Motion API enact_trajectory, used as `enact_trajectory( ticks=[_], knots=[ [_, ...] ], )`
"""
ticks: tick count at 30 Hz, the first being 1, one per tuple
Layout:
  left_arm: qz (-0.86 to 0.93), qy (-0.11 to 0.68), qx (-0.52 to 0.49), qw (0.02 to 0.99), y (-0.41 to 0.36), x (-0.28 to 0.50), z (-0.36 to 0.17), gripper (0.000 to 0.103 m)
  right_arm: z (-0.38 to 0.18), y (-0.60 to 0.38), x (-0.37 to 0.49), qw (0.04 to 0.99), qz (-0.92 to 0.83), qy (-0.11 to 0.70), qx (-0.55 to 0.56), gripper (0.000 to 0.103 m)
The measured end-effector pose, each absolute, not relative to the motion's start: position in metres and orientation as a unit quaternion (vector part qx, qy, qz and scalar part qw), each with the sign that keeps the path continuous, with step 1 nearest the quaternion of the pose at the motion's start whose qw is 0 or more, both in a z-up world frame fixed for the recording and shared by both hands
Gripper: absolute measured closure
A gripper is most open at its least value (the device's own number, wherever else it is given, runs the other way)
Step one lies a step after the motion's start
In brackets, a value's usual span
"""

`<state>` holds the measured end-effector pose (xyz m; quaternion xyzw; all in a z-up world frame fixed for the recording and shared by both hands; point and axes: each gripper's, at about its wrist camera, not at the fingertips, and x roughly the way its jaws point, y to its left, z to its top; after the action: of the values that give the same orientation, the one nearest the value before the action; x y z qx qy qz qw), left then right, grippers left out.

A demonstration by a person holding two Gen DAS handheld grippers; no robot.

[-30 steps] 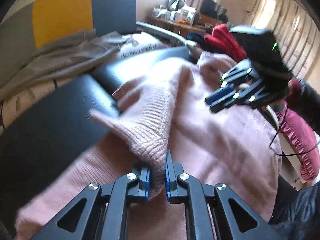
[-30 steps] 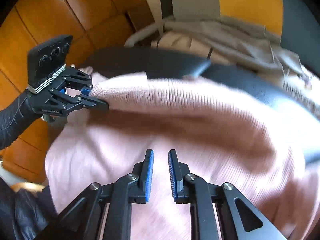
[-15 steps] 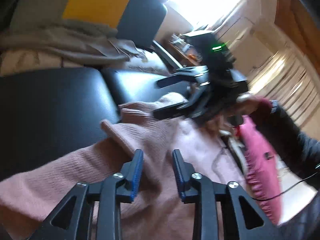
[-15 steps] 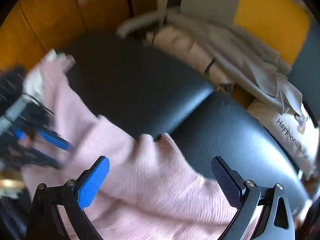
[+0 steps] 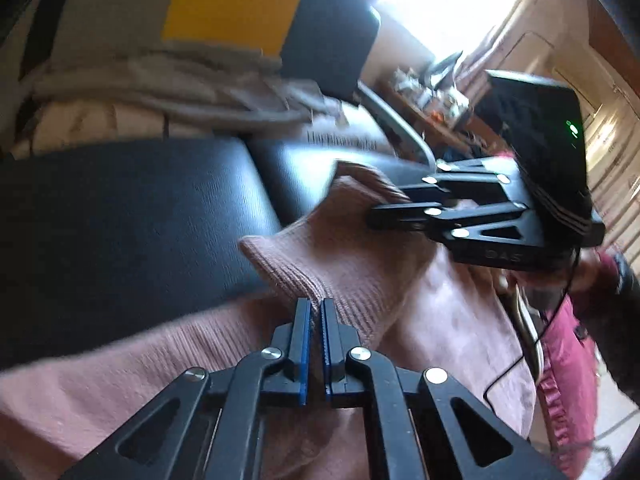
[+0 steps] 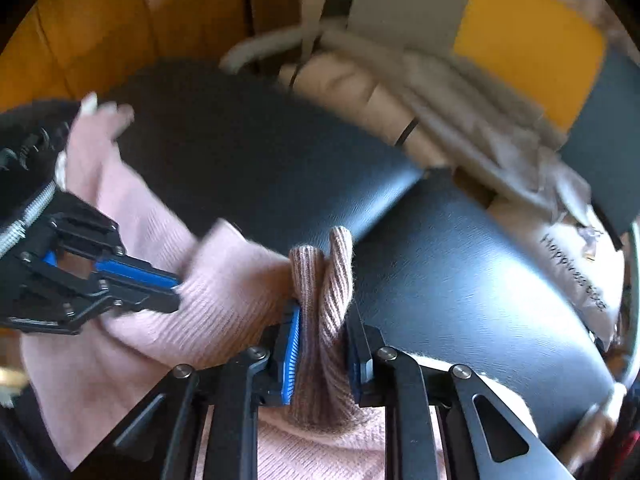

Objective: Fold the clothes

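A pink knit sweater (image 5: 360, 264) lies spread over a black leather sofa seat (image 5: 120, 220). My left gripper (image 5: 316, 304) is shut on its ribbed edge, with the fabric pinched at the fingertips. Farther right along the same edge, my right gripper (image 5: 386, 205) is clamped on the knit. In the right wrist view, the right gripper (image 6: 322, 312) is shut on a bunched, twisted fold of the sweater (image 6: 224, 312). The left gripper (image 6: 174, 294) bites the fabric to its left. The ribbed edge runs between the two grippers above the seat (image 6: 280, 168).
A heap of beige garments (image 5: 180, 80) and a yellow cushion (image 5: 236, 0) lie against the sofa back. A printed bag (image 6: 572, 264) sits at the seat's right end. A crimson frilled cushion (image 5: 568, 380) lies beside the sofa, and orange wood (image 6: 80, 20) shows behind it.
Half a second ago both grippers stood open over the sweater. Both have since shut on its ribbed edge, the right one bunching the knit.
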<state>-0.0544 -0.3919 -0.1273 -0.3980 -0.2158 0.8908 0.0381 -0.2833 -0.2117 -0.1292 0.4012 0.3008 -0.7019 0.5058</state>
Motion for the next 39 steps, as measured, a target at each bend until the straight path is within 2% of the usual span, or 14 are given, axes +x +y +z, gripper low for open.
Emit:
enact_trajectory(
  ticks=[7, 11, 12, 16, 20, 22, 25, 27, 29, 31, 32, 35, 39],
  knots=[
    [0.931, -0.165, -0.326, 0.002, -0.399, -0.105, -0.067, 0.100, -0.064, -0.183, -0.306, 0.460, -0.802, 0.194, 0.328, 0.083],
    [0.933, -0.105, -0.339, -0.062, -0.417, -0.171, -0.057, 0.100, -0.049, -0.196, -0.337, 0.409, -0.848, 0.158, 0.297, 0.098],
    [0.932, -0.090, -0.341, -0.078, -0.422, -0.187, -0.054, 0.100, -0.052, -0.203, -0.348, 0.397, -0.852, 0.151, 0.304, 0.098],
    [0.924, -0.125, -0.346, -0.099, -0.437, -0.181, -0.076, 0.102, -0.083, -0.229, -0.384, 0.365, -0.853, 0.142, 0.345, 0.097],
    [0.915, -0.160, -0.351, -0.120, -0.453, -0.174, -0.097, 0.102, -0.102, -0.216, -0.379, 0.387, -0.839, 0.129, 0.359, 0.097],
    [0.910, -0.178, -0.352, -0.130, -0.461, -0.170, -0.107, 0.097, -0.106, -0.199, -0.364, 0.423, -0.819, 0.124, 0.368, 0.097],
    [0.919, -0.126, -0.357, -0.110, -0.430, -0.148, -0.117, 0.095, -0.121, -0.182, -0.340, 0.466, -0.780, 0.134, 0.396, 0.097],
    [0.914, -0.096, -0.380, -0.104, -0.410, -0.142, -0.133, 0.095, -0.139, -0.180, -0.334, 0.449, -0.776, 0.163, 0.412, 0.097],
    [0.899, -0.073, -0.411, -0.130, -0.405, -0.138, -0.153, 0.094, -0.161, -0.179, -0.345, 0.378, -0.793, 0.179, 0.443, 0.090],
    [0.894, -0.079, -0.415, -0.148, -0.414, -0.131, -0.168, 0.092, -0.181, -0.169, -0.362, 0.349, -0.793, 0.128, 0.482, 0.087],
    [0.896, -0.083, -0.407, -0.155, -0.420, -0.126, -0.173, 0.092, -0.183, -0.163, -0.367, 0.349, -0.801, 0.102, 0.475, 0.089],
    [0.891, -0.127, -0.404, -0.165, -0.438, -0.122, -0.178, 0.092, -0.185, -0.161, -0.372, 0.310, -0.834, 0.101, 0.445, 0.089],
    [0.889, -0.102, -0.407, -0.185, -0.437, -0.124, -0.180, 0.092, -0.189, -0.172, -0.361, 0.277, -0.864, 0.128, 0.401, 0.089]
  ],
)
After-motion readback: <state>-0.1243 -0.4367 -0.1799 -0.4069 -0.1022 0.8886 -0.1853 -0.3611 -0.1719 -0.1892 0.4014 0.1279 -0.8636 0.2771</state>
